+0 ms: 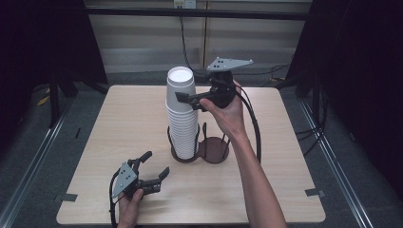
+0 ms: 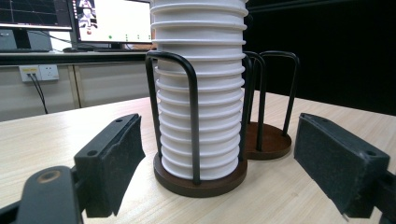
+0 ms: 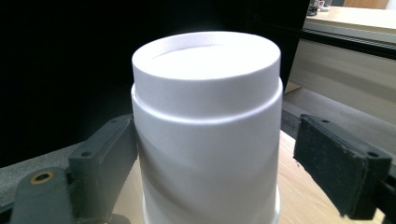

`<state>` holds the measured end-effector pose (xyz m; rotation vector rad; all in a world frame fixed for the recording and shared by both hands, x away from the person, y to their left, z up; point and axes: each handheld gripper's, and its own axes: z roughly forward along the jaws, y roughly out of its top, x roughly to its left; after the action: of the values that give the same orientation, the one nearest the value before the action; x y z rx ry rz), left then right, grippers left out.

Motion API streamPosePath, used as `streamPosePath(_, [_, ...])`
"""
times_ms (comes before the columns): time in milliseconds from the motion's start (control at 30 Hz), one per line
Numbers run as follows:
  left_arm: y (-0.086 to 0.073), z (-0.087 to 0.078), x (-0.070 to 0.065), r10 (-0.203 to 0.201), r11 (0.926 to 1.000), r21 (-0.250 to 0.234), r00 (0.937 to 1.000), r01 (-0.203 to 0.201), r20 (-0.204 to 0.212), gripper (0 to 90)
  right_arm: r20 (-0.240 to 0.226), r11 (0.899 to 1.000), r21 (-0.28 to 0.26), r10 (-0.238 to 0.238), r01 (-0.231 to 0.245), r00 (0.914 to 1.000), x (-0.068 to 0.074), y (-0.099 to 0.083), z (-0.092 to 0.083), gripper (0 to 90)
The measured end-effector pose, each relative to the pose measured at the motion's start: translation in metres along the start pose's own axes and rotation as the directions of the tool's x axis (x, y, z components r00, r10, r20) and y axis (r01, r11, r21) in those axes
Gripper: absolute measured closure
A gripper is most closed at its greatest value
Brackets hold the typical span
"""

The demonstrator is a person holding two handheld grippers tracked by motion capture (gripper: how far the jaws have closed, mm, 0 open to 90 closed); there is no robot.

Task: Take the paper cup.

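Right gripper [image 1: 183, 98] is working at the top of the cup stack [image 1: 182, 118], its jaws spread around the top cup [image 3: 205, 126]; in the right gripper view the left pad is lying against the cup wall while the right pad [image 3: 338, 161] is standing clear of it, so nothing is pinched yet. Left gripper [image 1: 154, 164] is resting low near the front left of the table [image 1: 119, 123], jaws spread and holding nothing, pointing toward the cup holder [image 2: 201, 179]. Judging by this, the step in hand is taking the top cup off the stack, probably to move it to the empty holder disc [image 1: 214, 149] beside the full one. Next move is calling for closing gently on the cup wall, since thin foam or paper will likely dent, then lifting straight up so the cups below are not coming along; the left gripper may need to steady the stack or holder. Cups are plain white, upside down, nested tightly with ribbed rims showing, standing upright inside black wire hoops on a dark brown round base near the table's middle. Stack is rising well above the hoops, so it could tip if pulled sideways.
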<state>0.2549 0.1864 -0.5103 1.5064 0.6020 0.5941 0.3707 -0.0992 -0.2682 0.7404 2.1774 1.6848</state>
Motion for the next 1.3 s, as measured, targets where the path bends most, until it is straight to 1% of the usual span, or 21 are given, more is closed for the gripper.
streamPosePath(100, [0.0, 0.0, 0.0, -0.001, 1.0, 0.001, 1.0, 0.001, 0.001, 15.6, -0.009, 1.0, 0.006, 0.002, -0.002, 1.0, 0.0, 0.003, 0.004, 13.1])
streamPosePath(133, [0.0, 0.0, 0.0, -0.001, 1.0, 0.001, 1.0, 0.001, 0.001, 15.7, -0.012, 1.0, 0.011, 0.001, -0.001, 0.9999, 0.0, 0.004, 0.006, 13.2])
streamPosePath(167, [0.0, 0.0, -0.001, -0.01, 1.0, 0.0, 1.0, 0.01, -0.001, 15.6, -0.013, 1.0, 0.016, -0.001, 0.001, 0.9999, 0.0, 0.005, 0.008, 13.4])
streamPosePath(233, [0.0, 0.0, -0.001, -0.009, 1.0, 0.0, 1.0, 0.009, -0.001, 15.6, -0.013, 1.0, 0.024, -0.007, 0.008, 0.9999, 0.001, 0.007, 0.011, 13.4])
streamPosePath(300, [0.0, 0.0, -0.001, -0.009, 1.0, 0.0, 1.0, 0.009, 0.0, 15.7, -0.014, 0.999, 0.019, -0.027, 0.027, 0.9995, 0.003, 0.008, 0.012, 16.2])
streamPosePath(333, [0.0, 0.0, -0.001, -0.01, 1.0, 0.0, 1.0, 0.01, 0.001, 15.7, -0.01, 0.999, 0.023, -0.036, 0.037, 0.9993, 0.004, 0.008, 0.013, 16.1])
streamPosePath(533, [0.0, 0.0, -0.001, -0.01, 1.0, 0.0, 1.0, 0.01, 0.001, 15.6, -0.013, 0.999, 0.047, -0.027, 0.027, 0.9996, 0.002, 0.011, 0.016, 16.9])
streamPosePath(633, [0.0, 0.0, -0.001, -0.01, 0.9999, 0.0, 0.9999, 0.01, 0.001, 15.6, -0.015, 0.998, 0.053, -0.022, 0.022, 0.9997, 0.001, 0.012, 0.019, 15.5])
streamPosePath(667, [0.0, 0.0, 0.0, -0.002, 1.0, 0.001, 1.0, 0.002, -0.002, 15.6, -0.017, 0.998, 0.054, -0.022, 0.023, 0.9996, 0.001, 0.012, 0.019, 15.9])
streamPosePath(700, [0.0, 0.0, -0.001, -0.01, 1.0, 0.0, 1.0, 0.01, 0.001, 15.6, -0.017, 0.998, 0.061, -0.02, 0.021, 0.9997, 0.001, 0.013, 0.02, 16.2])
streamPosePath(733, [0.0, 0.0, 0.0, -0.003, 1.0, 0.001, 1.0, 0.003, -0.003, 15.6, -0.017, 0.998, 0.063, -0.021, 0.022, 0.9996, 0.001, 0.013, 0.02, 16.4])
streamPosePath(767, [0.0, 0.0, -0.001, -0.01, 1.0, 0.0, 0.9999, 0.01, 0.001, 15.7, -0.017, 0.998, 0.066, -0.022, 0.023, 0.9996, 0.001, 0.013, 0.021, 17.2])
streamPosePath(833, [0.0, 0.0, 0.0, -0.003, 1.0, 0.001, 1.0, 0.003, -0.002, 15.6, -0.013, 0.997, 0.073, -0.031, 0.032, 0.9994, 0.003, 0.014, 0.021, 18.4])
streamPosePath(867, [0.0, 0.0, -0.001, -0.01, 1.0, 0.0, 1.0, 0.01, 0.001, 15.7, -0.011, 0.997, 0.073, -0.036, 0.036, 0.9993, 0.003, 0.014, 0.021, 18.6])
streamPosePath(933, [0.0, 0.0, -0.001, -0.01, 0.9999, 0.0, 0.9999, 0.01, 0.001, 15.6, -0.013, 0.997, 0.076, -0.028, 0.029, 0.9995, 0.003, 0.015, 0.021, 18.9])
streamPosePath(1000, [0.0, 0.0, 0.0, -0.003, 1.0, 0.001, 1.0, 0.003, -0.003, 15.7, -0.009, 0.996, 0.082, -0.036, 0.037, 0.9993, 0.004, 0.016, 0.021, 19.2])
streamPosePath(1033, [0.0, 0.0, -0.001, -0.01, 1.0, 0.0, 1.0, 0.01, 0.001, 15.7, -0.004, 0.996, 0.082, -0.038, 0.038, 0.9993, 0.004, 0.016, 0.021, 19.2])
streamPosePath(1100, [0.0, 0.0, -0.001, -0.01, 0.9999, 0.0, 0.9999, 0.01, 0.001, 15.7, -0.003, 0.996, 0.078, -0.035, 0.036, 0.9994, 0.004, 0.016, 0.021, 19.3])
streamPosePath(1133, [0.0, 0.0, 0.0, -0.003, 1.0, 0.001, 1.0, 0.003, -0.003, 15.7, -0.006, 0.997, 0.075, -0.033, 0.033, 0.9994, 0.004, 0.017, 0.021, 19.3])
streamPosePath(1267, [0.0, 0.0, -0.001, -0.01, 0.9999, 0.0, 0.9999, 0.01, 0.001, 15.6, -0.005, 0.998, 0.055, -0.036, 0.037, 0.9993, 0.005, 0.02, 0.019, 19.5])
streamPosePath(1300, [0.0, 0.0, 0.0, -0.003, 1.0, 0.001, 1.0, 0.003, -0.003, 15.7, -0.002, 0.998, 0.047, -0.04, 0.04, 0.9992, 0.006, 0.021, 0.018, 19.6])
